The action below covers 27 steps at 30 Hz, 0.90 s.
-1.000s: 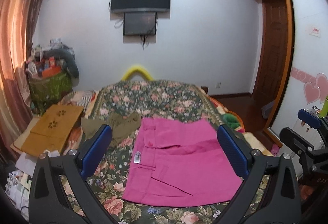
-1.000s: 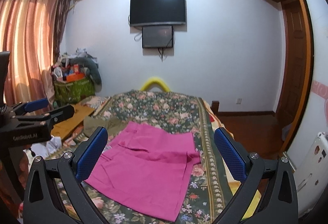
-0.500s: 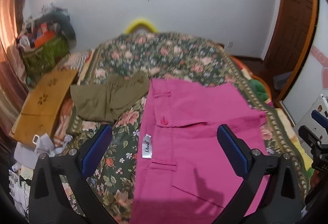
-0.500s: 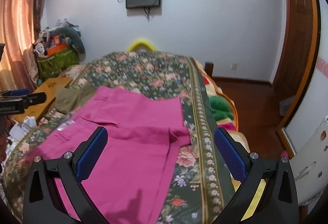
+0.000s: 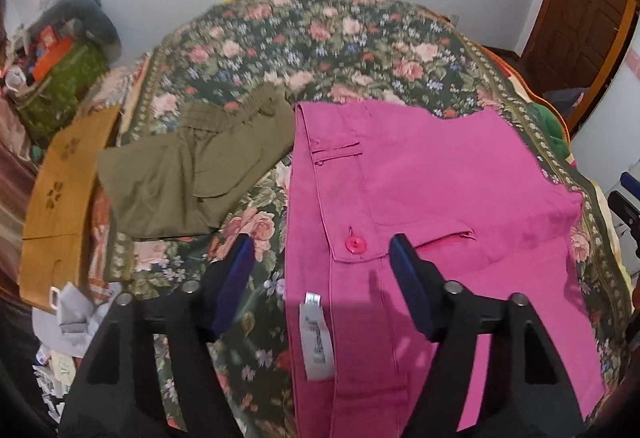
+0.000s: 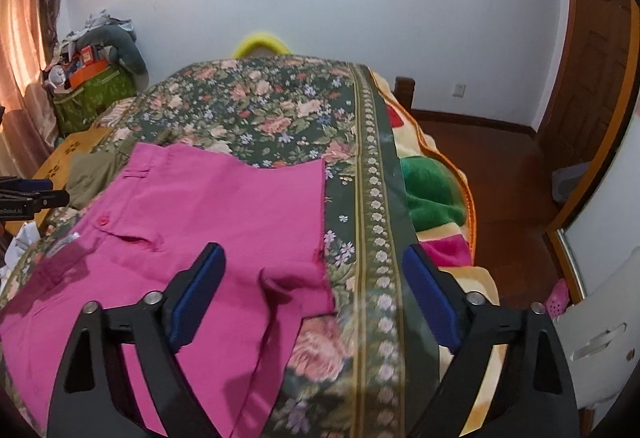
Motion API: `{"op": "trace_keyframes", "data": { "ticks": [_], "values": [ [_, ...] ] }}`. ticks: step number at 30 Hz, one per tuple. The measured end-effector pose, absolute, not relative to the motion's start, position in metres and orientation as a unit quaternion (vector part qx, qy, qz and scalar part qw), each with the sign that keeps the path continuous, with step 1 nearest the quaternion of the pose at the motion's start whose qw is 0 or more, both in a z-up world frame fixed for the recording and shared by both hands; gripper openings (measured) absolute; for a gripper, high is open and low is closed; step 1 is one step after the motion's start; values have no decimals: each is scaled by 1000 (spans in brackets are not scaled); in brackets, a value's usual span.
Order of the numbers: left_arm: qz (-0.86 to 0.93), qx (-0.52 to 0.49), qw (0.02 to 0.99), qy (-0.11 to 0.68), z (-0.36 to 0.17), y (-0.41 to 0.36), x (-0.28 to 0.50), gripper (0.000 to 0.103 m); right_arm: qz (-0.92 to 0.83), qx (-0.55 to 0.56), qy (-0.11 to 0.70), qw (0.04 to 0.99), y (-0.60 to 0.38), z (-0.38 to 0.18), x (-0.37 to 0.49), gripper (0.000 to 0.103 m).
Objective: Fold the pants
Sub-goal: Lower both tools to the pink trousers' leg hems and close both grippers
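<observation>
Both cams have tipped down since a second ago: TV and upper wall mostly out of the left view, bed fills both.

Left to right: tan cardboard sheet at the bed's left edge, same spot. Folded olive-green trousers just beside the waistband of the bright pink fabric pants, unmoved. Pink pants lie flat on the dark floral bedspread, waistband to the left, pink button and white label showing; they look much bigger than before, so both grippers have come in closer.

Left gripper: jaws have just been closing, fingers apart, straddling the waistband edge near the button, not clamped.

Right gripper: jaws also just closing, wider gap, fingers apart over the pants' right edge and the bedspread border, holding nothing.
</observation>
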<state>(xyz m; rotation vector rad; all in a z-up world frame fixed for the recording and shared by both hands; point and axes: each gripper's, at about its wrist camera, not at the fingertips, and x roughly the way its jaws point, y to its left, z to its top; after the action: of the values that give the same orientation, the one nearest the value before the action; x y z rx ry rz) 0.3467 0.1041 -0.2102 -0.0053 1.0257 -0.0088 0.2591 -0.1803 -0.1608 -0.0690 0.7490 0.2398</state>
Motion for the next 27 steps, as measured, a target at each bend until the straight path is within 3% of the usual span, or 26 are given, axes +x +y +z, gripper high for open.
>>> {"op": "trace_keyframes", "data": {
  "ticks": [3,5,9,22,23,25,27],
  "values": [
    [-8,-20,861,508,-223,110,362,58,128,-22,393,910,-185,-170,277,68],
    [-14,-31,852,522,-233,114,370,53,136,-9,412,901,-187,-177,285,65],
    [-29,-50,834,548,-250,116,382,36,161,14,446,880,-185,-192,300,54],
    [-78,-90,799,589,-282,113,396,34,186,35,488,852,-183,-220,314,35],
    [-73,-96,802,585,-282,115,397,27,187,38,492,850,-184,-221,315,30],
    [-71,-101,804,581,-282,118,397,24,189,42,499,844,-185,-224,316,23],
    [-61,-82,811,576,-280,116,395,8,191,41,503,842,-185,-227,317,15]
  ]
}}
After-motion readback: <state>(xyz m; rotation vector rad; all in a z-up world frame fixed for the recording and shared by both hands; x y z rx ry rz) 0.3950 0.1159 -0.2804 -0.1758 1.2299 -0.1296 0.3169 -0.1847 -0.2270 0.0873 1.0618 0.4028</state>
